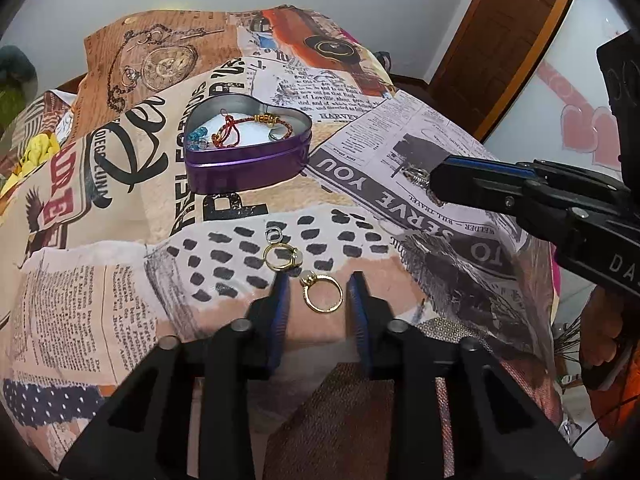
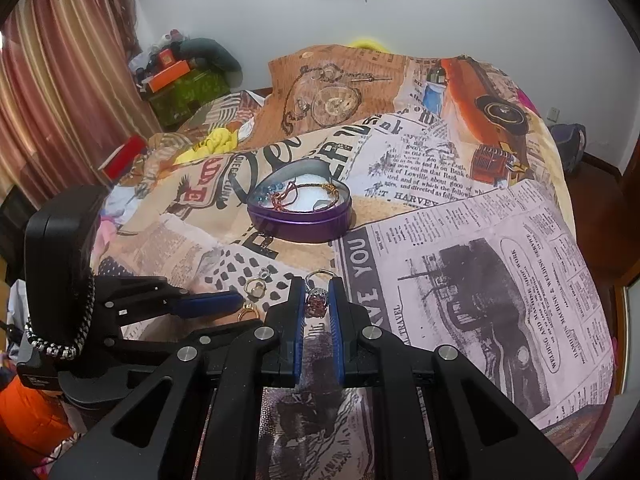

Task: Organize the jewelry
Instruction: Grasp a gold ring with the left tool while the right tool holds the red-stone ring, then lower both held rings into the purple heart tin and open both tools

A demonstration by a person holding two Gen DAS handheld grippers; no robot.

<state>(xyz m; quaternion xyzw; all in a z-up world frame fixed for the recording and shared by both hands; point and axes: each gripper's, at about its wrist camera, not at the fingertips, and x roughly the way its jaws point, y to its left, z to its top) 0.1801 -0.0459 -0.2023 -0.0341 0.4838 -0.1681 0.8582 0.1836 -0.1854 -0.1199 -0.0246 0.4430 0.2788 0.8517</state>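
Note:
A purple heart-shaped tin (image 1: 248, 160) sits open on the printed bedspread, holding a red-and-gold cord bracelet (image 1: 248, 128) and blue beads (image 1: 197, 135). It also shows in the right wrist view (image 2: 300, 226). My left gripper (image 1: 318, 286) is open, low over the cloth, its fingers either side of a gold ring (image 1: 323, 292). A second gold ring (image 1: 282, 257) and a small silver ring (image 1: 274, 234) lie just beyond. My right gripper (image 2: 317, 294) is shut on a silver ring with a reddish stone (image 2: 317, 300), held above the cloth.
The bedspread (image 2: 460, 260) covers a bed. A yellow cloth (image 2: 216, 144) lies at the far left. Boxes and clutter (image 2: 180, 80) stand by the curtain. A wooden door (image 1: 500, 40) is to the right.

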